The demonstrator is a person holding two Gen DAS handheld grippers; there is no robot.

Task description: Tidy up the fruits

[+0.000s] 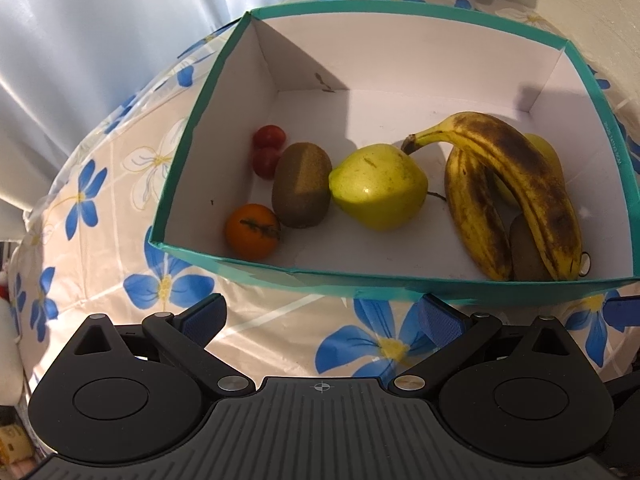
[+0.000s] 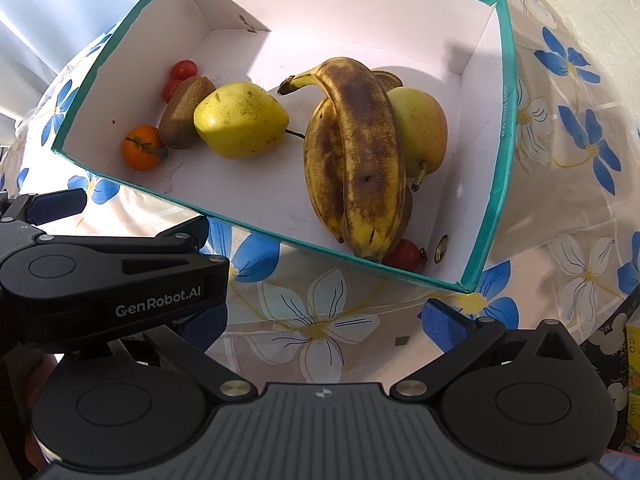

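- A teal-rimmed cardboard box point(image 2: 505, 92) with white inner walls holds the fruit: spotted brown-yellow bananas point(image 2: 360, 152), smooth yellow pears point(image 1: 378, 186), a fuzzy kiwi point(image 1: 301, 184), a glossy orange point(image 1: 252, 232).
- Left gripper point(image 1: 322, 316) and right gripper point(image 2: 324, 326) hover wide open and empty over the floral tablecloth point(image 2: 316, 320) (just short of the box's near wall).

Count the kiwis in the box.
2. One kiwi lies between the orange fruit and the pear; a second kiwi sits mostly hidden under the bananas. More could be covered there.

A home: floral tablecloth point(image 1: 120, 200) (plastic-covered), window curtain point(image 1: 80, 40).
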